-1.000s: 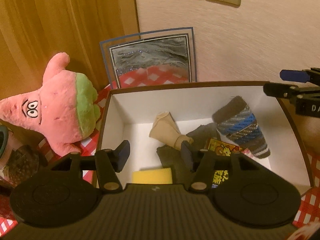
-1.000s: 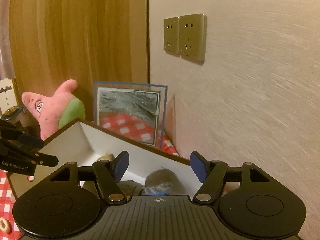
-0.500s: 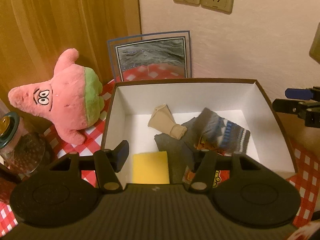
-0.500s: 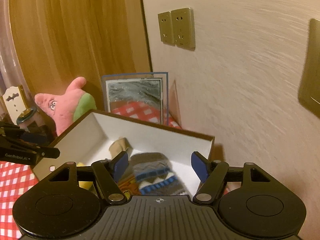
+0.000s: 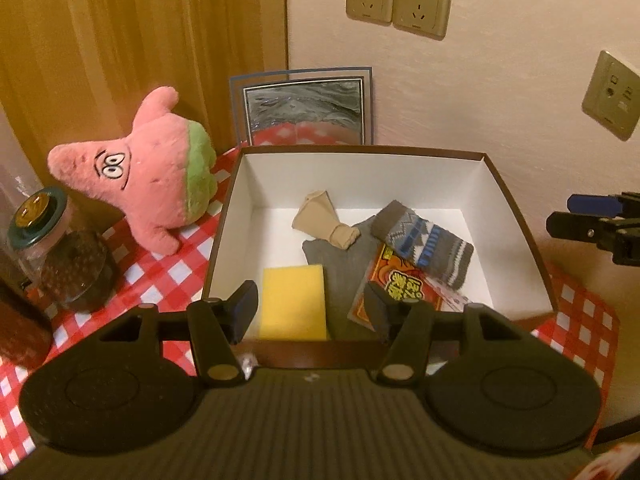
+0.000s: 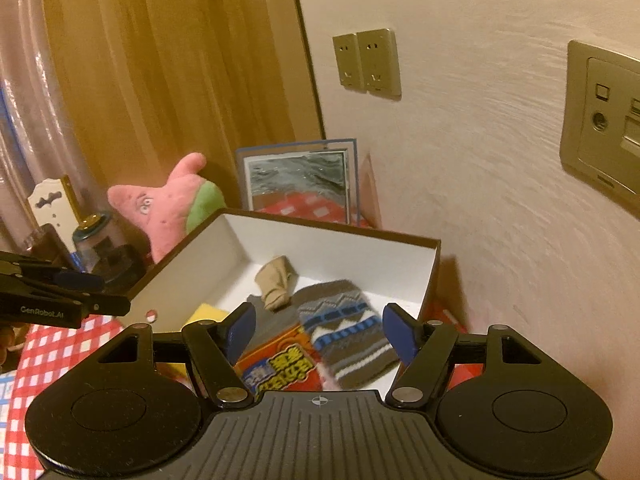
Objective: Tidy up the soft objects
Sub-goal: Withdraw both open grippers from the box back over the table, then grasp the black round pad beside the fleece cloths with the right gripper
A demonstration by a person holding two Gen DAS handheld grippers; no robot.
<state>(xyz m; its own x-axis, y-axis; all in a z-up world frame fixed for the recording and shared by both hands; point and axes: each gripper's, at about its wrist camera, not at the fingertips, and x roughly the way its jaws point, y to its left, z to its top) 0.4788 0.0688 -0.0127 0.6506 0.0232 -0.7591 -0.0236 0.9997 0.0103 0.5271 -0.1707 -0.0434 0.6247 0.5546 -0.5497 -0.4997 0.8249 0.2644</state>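
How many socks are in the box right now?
3. A beige sock bunched near the back, a patterned grey-and-blue sock on the right, and a plain grey sock flat beneath them. More may be hidden underneath.

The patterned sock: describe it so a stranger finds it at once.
Find the white-lined box on the checked cloth. Inside, toward its right, the patterned sock lies over a red packet. Unlike the plain beige sock, it has blue and white bands.

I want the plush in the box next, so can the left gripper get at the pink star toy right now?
Probably yes. The left gripper is open and empty, and the pink star plush sits outside the box, with nothing covering it.
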